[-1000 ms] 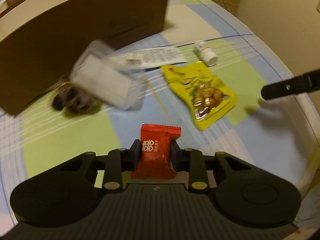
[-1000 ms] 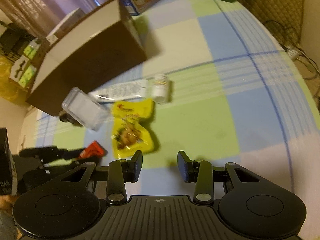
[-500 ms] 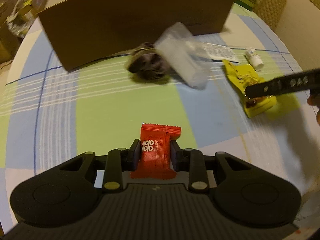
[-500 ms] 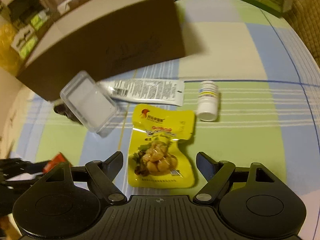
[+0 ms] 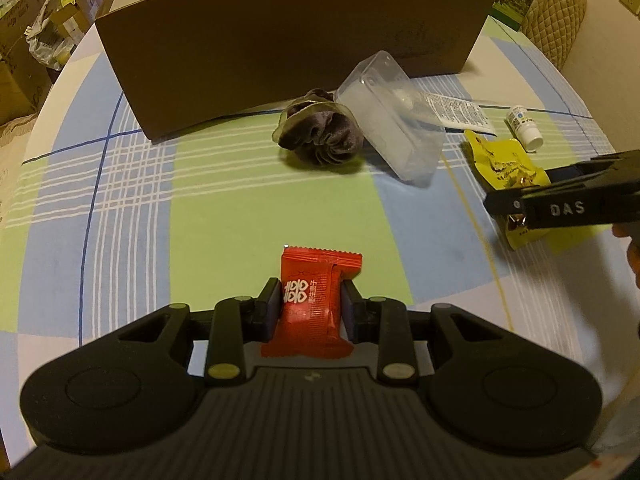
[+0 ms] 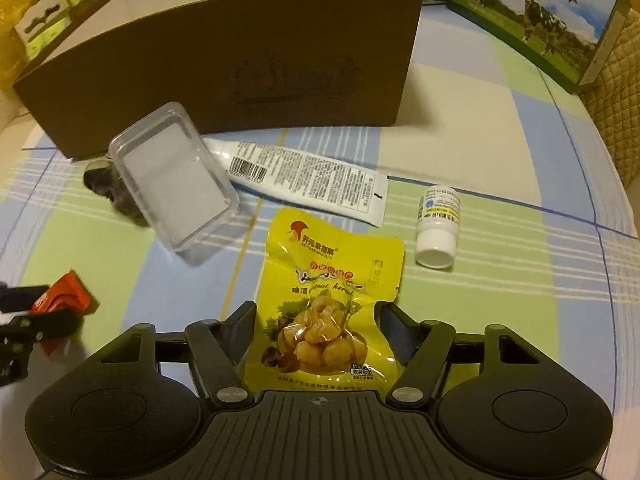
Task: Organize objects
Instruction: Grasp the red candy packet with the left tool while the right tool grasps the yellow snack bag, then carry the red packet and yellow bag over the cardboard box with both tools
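Red candy packet (image 5: 316, 300) sits clamped upright between the fingers of the left tool (image 5: 310, 306), held just above the checked cloth near the bench's front edge, prob. so it can be carried to the brown cardboard box (image 5: 288, 48) standing open along the back edge. To its right, the right tool (image 6: 316, 334) has its fingers spread apart w/ the yellow chestnut pouch (image 6: 326, 304) lying flat between them, not yet gripped; looks like the next pick. Other items wait in a loose row in front of the box: dark scrunchie (image 5: 320, 136), clear plastic tray (image 6: 174, 176) tipped against it, white tube (image 6: 304, 176) lying flat, small white bottle (image 6: 438, 226) on its side toward the bench's right edge.
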`<action>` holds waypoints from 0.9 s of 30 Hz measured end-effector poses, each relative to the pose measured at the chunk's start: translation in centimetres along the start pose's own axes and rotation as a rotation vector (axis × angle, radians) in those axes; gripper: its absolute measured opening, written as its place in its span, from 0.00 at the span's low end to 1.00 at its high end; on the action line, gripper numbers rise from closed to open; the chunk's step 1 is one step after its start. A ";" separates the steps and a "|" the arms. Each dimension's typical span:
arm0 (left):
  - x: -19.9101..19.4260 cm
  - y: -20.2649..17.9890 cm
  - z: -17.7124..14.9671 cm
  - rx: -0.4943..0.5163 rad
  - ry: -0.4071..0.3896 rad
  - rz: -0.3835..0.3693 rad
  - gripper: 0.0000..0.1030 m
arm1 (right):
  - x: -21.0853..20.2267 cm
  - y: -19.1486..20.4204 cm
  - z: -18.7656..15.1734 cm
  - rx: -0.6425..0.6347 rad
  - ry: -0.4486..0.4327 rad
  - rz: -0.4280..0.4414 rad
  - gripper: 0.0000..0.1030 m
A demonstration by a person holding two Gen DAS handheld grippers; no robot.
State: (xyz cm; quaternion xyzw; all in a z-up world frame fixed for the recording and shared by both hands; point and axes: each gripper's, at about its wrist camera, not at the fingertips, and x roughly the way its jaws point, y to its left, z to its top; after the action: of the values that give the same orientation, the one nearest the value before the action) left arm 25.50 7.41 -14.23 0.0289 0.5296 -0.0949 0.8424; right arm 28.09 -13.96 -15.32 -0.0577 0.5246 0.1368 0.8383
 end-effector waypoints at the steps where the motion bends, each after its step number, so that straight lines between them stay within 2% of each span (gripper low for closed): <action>1: 0.0 -0.1 0.0 0.002 0.000 0.002 0.26 | -0.2 -0.1 -0.1 0.001 -0.001 0.011 0.59; 15: -0.3 -2.0 -0.7 0.002 0.020 0.004 0.25 | -3.3 -0.9 -4.0 0.003 0.045 0.140 0.55; 27: -2.6 -2.4 -0.6 -0.029 -0.010 -0.004 0.24 | -6.3 0.3 -2.9 -0.038 -0.006 0.224 0.55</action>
State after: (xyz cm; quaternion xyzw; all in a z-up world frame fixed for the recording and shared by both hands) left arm 23.41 5.49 -12.00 0.0150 0.5268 -0.0890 0.8452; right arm 22.86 -15.42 -10.93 -0.0143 0.5223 0.2397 0.8182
